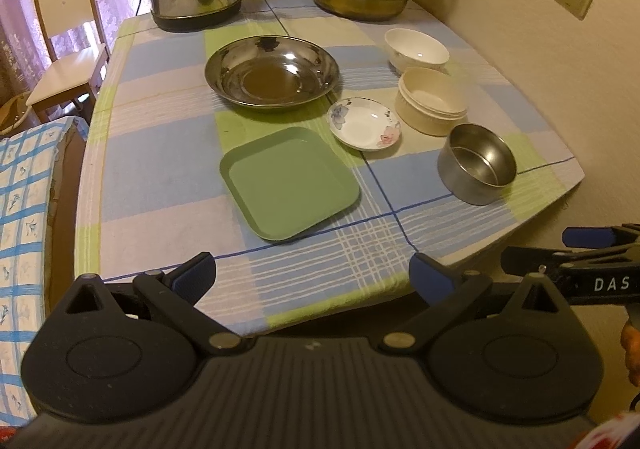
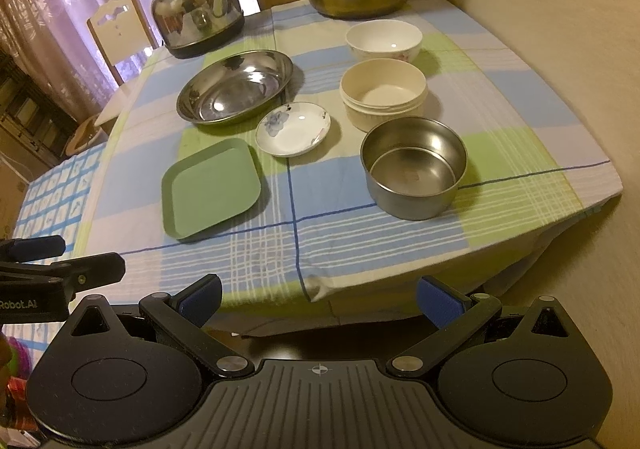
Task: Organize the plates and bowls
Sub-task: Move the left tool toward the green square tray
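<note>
Steel, ceramic and plastic dishes lie unstacked: plates (image 1: 289,183) mid-table, bowls (image 2: 414,167) along the table's (image 1: 160,153) right edge. Left gripper (image 1: 314,275) and right gripper (image 2: 320,299) hover wide, empty, off the near edge, likely about to start.

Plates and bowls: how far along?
Nothing looks stacked yet. Green square plate, floral saucer and steel dish lie separately; steel bowl, cream bowl and white bowl sit in a row. Left gripper and right gripper are open, empty, short of the table. All sorting remains.
</note>
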The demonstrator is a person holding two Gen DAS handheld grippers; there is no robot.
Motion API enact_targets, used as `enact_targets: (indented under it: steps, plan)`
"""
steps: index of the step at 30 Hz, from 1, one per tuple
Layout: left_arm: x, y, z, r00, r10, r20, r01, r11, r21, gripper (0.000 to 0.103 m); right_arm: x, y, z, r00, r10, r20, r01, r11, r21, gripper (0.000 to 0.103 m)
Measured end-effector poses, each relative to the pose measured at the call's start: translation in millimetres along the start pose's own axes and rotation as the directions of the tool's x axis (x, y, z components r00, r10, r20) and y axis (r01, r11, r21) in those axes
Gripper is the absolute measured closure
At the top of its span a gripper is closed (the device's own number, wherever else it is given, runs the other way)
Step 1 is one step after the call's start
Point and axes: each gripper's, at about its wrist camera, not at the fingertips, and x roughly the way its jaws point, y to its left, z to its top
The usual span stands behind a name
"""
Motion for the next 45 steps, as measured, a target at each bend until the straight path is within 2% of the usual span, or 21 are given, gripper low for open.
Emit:
enact_targets:
  steps: [8,17,22,32,39,45]
  plan:
    - [13,13,6,0.999,0.040,-0.004,-0.040,0.998,-0.039,0.000,12,0,10,0.998,0.055,0.043,-0.053,0.997,-0.048,0.000]
    - [35,31,9,0.995,0.094,-0.019,-0.095,0.991,-0.096,0.000,37,-2,24,0.990,0.136,0.043,-0.133,0.990,-0.056,0.000]
    - [48,37,11,0.994,0.108,-0.028,-0.110,0.988,-0.112,0.000,48,1,31,0.979,0.191,0.071,-0.185,0.980,-0.075,0.000]
    - [72,48,22,0.989,0.139,-0.045,-0.145,0.978,-0.150,0.008,86,12,50,0.976,0.219,0.007,-0.216,0.967,-0.135,0.001]
    - [91,56,28,0.987,0.155,-0.046,-0.161,0.968,-0.191,0.011,117,16,62,0.967,0.252,-0.049,-0.256,0.949,-0.183,0.031]
    - [103,58,28,0.985,0.163,-0.056,-0.172,0.961,-0.215,0.014,130,20,68,0.962,0.269,-0.051,-0.274,0.940,-0.204,0.036]
